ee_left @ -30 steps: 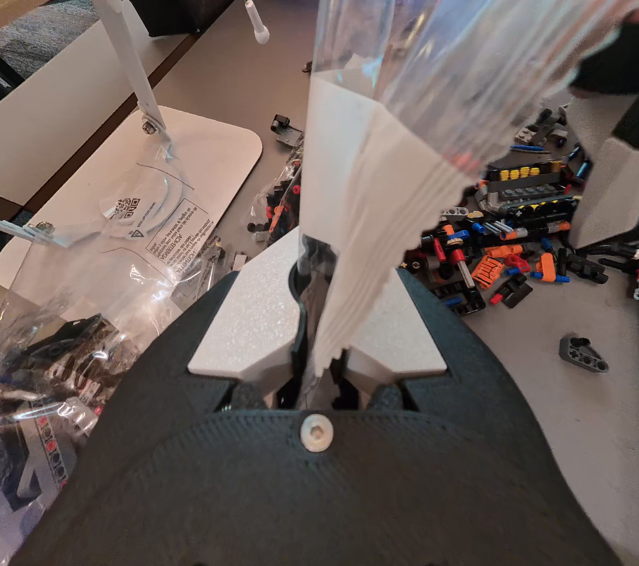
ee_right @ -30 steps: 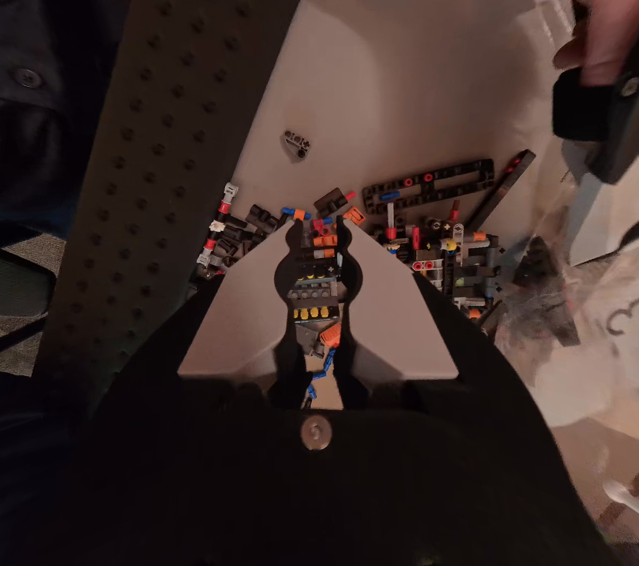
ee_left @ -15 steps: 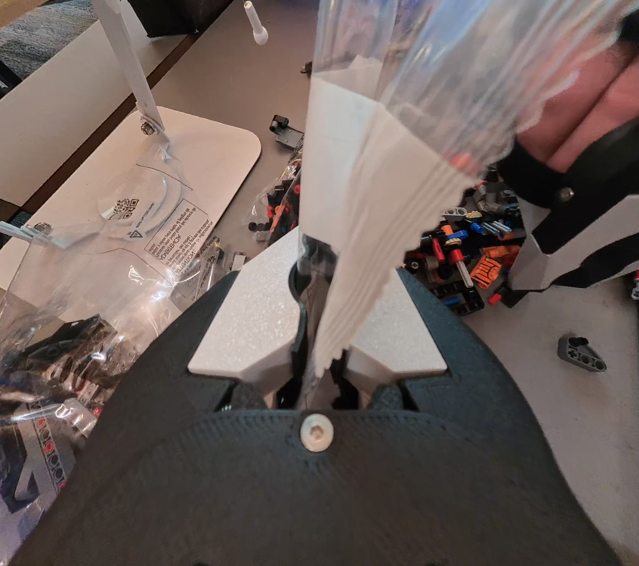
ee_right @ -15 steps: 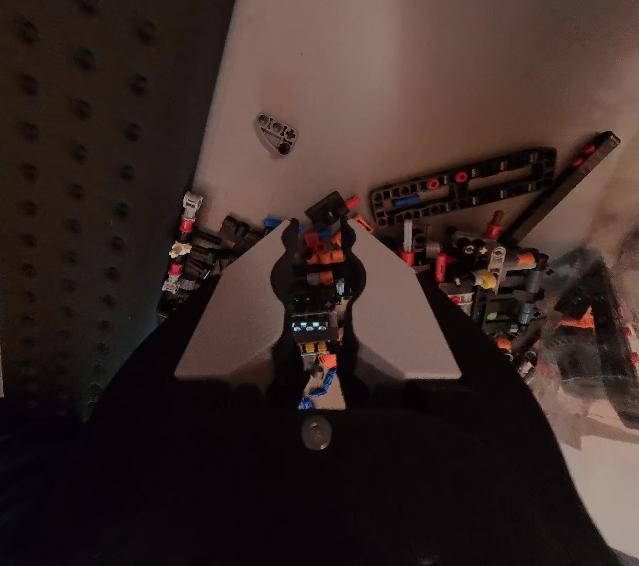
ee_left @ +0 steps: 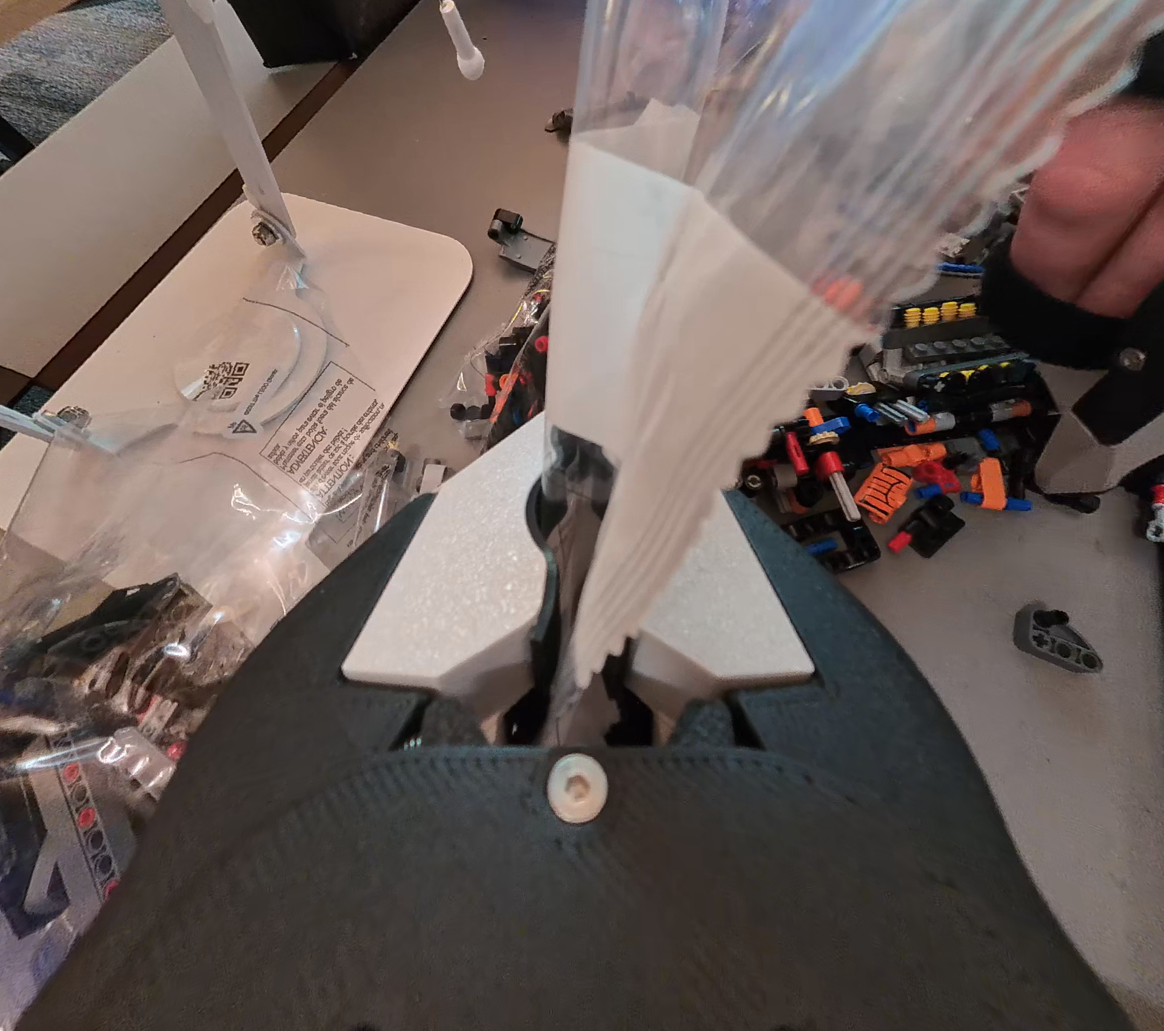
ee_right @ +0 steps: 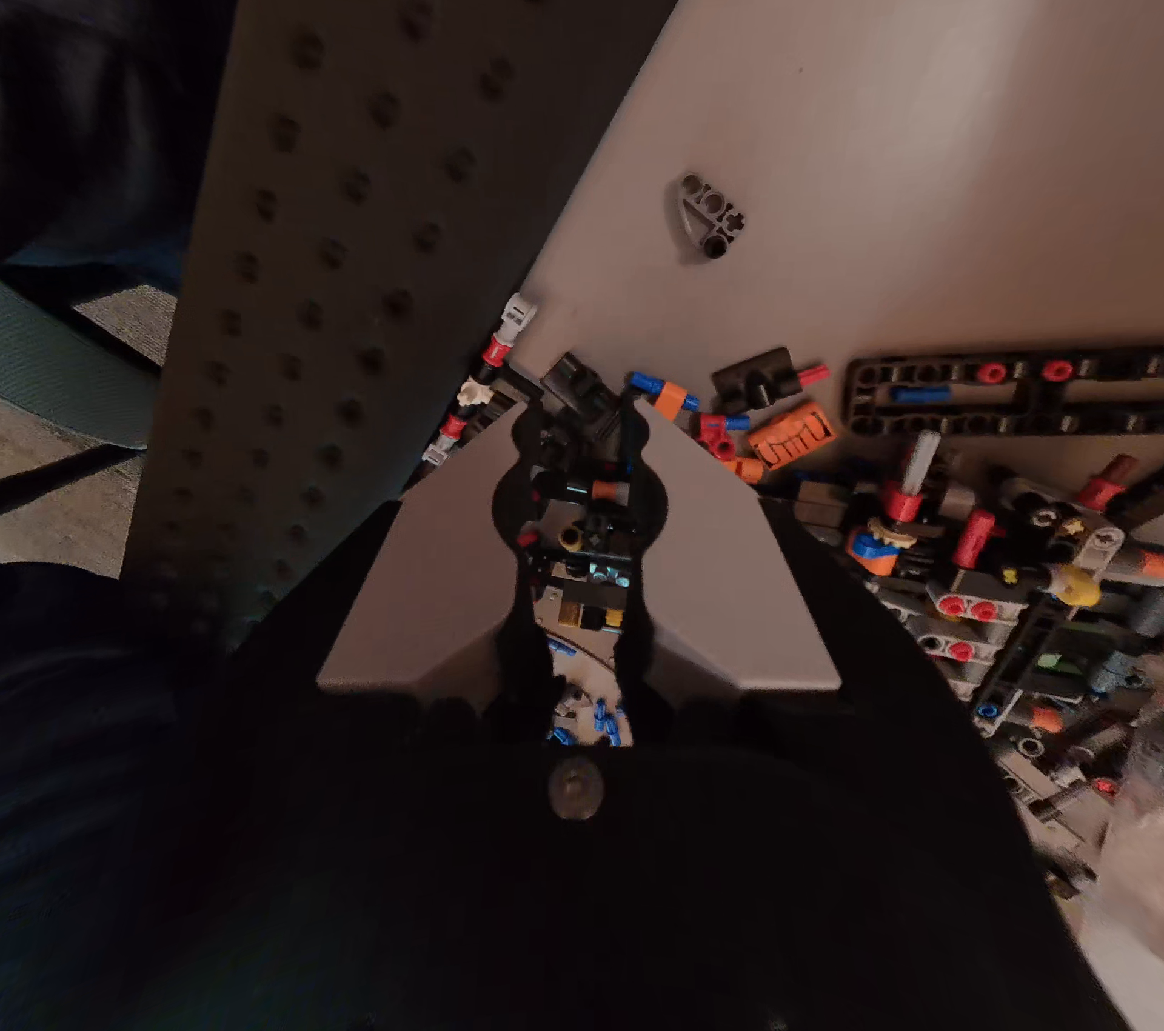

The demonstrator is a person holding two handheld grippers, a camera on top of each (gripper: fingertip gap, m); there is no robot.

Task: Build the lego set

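Note:
My left gripper [ee_left: 598, 472] is shut on the white sealed edge of a clear plastic bag [ee_left: 787, 87], which stands up in front of the camera and hides much of the table. A pile of loose lego parts [ee_left: 882, 472] lies to its right, with a black assembly with yellow studs [ee_left: 945, 352] at the back. One finger [ee_left: 1071, 446] of my right gripper and a hand [ee_left: 1096, 220] show over the pile. In the right wrist view my right gripper [ee_right: 579, 405] hangs low over the pile [ee_right: 913, 528], its jaws a narrow gap apart and holding nothing.
A grey triangular part [ee_right: 708, 217] lies alone, also in the left wrist view [ee_left: 1058, 638]. A black frame [ee_right: 1008, 396] and an orange panel [ee_right: 790, 434] lie nearby. A dark dotted strip [ee_right: 346, 245] borders the table. A white stand base [ee_left: 378, 276] and bags of parts [ee_left: 94, 654] lie left. Left tips to right tips: about 20 centimetres. The white stand base [ee_left: 378, 276] lies some 20 centimetres from my left tips, 30 centimetres from my right tips.
My right gripper has dropped closer to the pile and shifted along it. In the left wrist view it has drawn back to the right. The left gripper still holds the bag in place.

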